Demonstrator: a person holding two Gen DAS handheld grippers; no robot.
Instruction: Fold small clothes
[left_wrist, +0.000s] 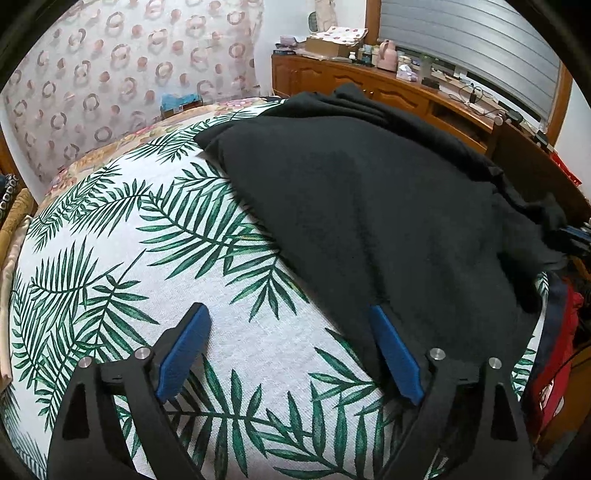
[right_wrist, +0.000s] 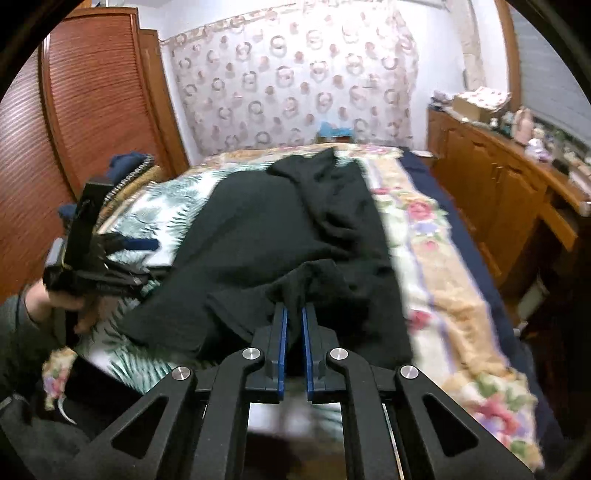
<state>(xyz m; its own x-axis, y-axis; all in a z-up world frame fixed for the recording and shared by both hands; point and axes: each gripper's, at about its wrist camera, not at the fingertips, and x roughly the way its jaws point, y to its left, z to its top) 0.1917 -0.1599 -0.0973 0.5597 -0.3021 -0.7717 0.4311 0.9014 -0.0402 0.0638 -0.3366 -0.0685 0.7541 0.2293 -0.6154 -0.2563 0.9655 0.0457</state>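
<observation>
Now my right gripper (right_wrist: 293, 314) jaws clamp the black garment (right_wrist: 295, 229); left gripper (left_wrist: 288, 317) jaws gape beside its edge. Next: carry fold over.

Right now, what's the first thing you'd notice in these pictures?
A big black garment sprawls rumpled across the middle of the bed, over a white sheet with green palm leaves. The right tool is pinching a bunched fold of it at the near edge, while the left tool hangs wide open beside it.

No text, label, brand, number or sign can be read anywhere in either view.
</observation>
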